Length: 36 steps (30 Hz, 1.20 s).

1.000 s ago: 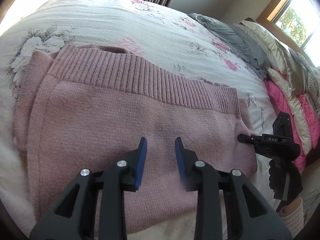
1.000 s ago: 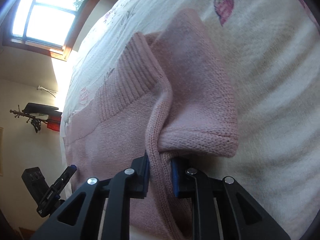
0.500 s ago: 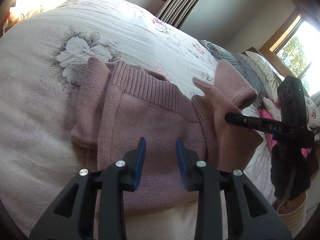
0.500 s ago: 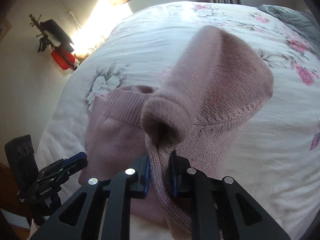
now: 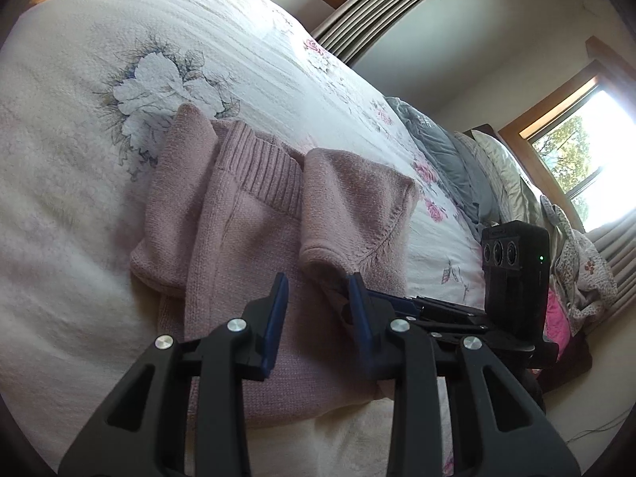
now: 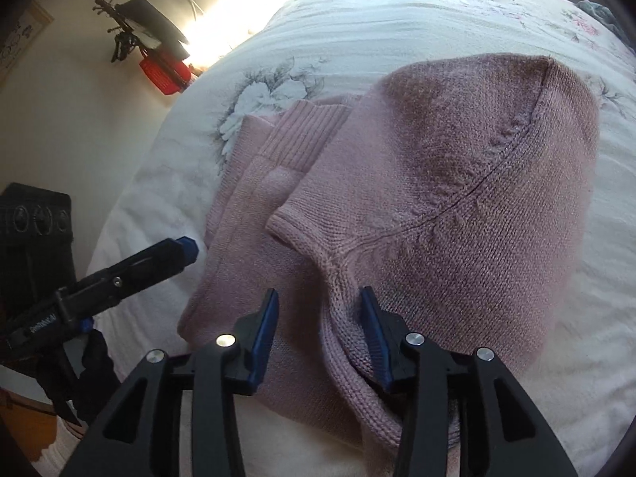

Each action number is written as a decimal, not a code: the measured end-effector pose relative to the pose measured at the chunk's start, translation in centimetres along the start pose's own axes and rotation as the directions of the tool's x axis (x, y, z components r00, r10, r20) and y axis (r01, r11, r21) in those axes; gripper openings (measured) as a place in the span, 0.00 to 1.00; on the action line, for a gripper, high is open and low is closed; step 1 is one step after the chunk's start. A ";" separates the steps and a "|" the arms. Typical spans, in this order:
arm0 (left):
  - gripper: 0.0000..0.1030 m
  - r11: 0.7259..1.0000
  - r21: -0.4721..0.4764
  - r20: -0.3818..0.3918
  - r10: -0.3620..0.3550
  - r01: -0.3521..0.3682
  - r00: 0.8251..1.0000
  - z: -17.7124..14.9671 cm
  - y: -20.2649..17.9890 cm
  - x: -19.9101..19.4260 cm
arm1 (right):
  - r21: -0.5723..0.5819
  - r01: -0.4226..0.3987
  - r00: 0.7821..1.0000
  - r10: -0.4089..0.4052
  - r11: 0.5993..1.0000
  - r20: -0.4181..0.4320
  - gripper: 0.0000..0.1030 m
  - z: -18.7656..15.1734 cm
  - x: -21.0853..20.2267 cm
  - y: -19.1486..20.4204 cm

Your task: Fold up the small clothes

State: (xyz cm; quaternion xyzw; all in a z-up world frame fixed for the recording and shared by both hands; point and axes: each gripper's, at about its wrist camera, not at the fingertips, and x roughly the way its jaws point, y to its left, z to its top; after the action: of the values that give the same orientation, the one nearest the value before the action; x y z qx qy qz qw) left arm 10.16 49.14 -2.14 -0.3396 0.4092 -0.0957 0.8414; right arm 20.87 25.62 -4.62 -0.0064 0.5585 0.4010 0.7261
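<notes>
A white flowered bedspread (image 5: 71,206) is taking up most of the room's bed, and a pink sweater (image 5: 246,262) is lying near its close edge, both sides already turned in over the middle. Its long axis is running from the ribbed hem (image 5: 262,171) at the far end back toward the person. The right gripper (image 6: 318,318) is hanging spread over the right flap, gripping nothing; the left gripper (image 5: 318,302) is likewise spread, just above the near end. Whether either is brushing the knit, I can't quite tell.
</notes>
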 end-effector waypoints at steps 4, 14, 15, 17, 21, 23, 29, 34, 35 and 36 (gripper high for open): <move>0.32 1.000 -0.011 -0.029 -0.028 0.028 0.999 0.3 -0.7 1.6 | 0.070 -0.156 0.985 0.149 0.985 0.085 0.42 -0.4 -4.2 -0.8; 0.41 0.994 -0.100 -0.113 -0.047 0.035 0.993 0.6 -0.5 6.9 | 0.224 -0.099 0.982 0.058 0.970 0.180 0.42 -4.5 -9.8 -8.9; 0.41 0.993 -0.110 -0.123 -0.053 0.040 0.991 0.6 -0.4 7.4 | 0.242 -0.095 0.983 0.053 0.966 0.174 0.42 -5.1 -9.4 -9.8; 0.41 0.991 -0.130 -0.143 -0.051 0.033 0.988 0.4 -0.1 8.6 | 0.271 -0.093 0.986 0.050 0.958 0.161 0.42 -6.3 -8.5 -11.1; 0.41 0.986 -0.156 -0.157 -0.086 0.061 0.984 -0.2 0.1 10.4 | 0.299 -0.106 0.987 0.064 0.948 0.147 0.42 -8.1 -6.8 -12.7; 0.41 0.985 -0.157 -0.164 -0.103 0.077 0.981 -0.4 -0.1 11.2 | 0.299 -0.110 0.987 0.069 0.948 0.145 0.42 -8.5 -6.3 -12.9; 0.44 0.984 -0.158 -0.161 -0.109 0.083 0.981 -0.5 -1.2 12.7 | 0.300 -0.125 0.985 0.083 0.946 0.149 0.42 -8.9 -5.8 -13.3; 0.25 0.989 -0.147 -0.136 -0.046 0.025 0.990 -0.4 -1.9 12.8 | 0.302 -0.126 0.985 0.085 0.945 0.148 0.42 -9.0 -5.2 -13.4; 0.22 0.989 -0.148 -0.127 -0.047 0.028 0.991 -0.5 -2.1 12.7 | 0.304 -0.127 0.985 0.085 0.944 0.147 0.42 -9.1 -5.1 -13.5; 0.21 0.988 -0.151 -0.114 -0.049 0.032 0.992 -0.6 -2.2 12.5 | 0.307 -0.130 0.985 0.088 0.943 0.148 0.42 -9.4 -5.1 -13.6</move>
State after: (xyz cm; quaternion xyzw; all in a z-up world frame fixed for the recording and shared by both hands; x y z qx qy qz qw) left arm 18.04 41.68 -8.75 -0.4034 0.4568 -0.1018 0.7862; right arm 21.04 9.24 -9.96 0.1673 0.5658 0.3456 0.7297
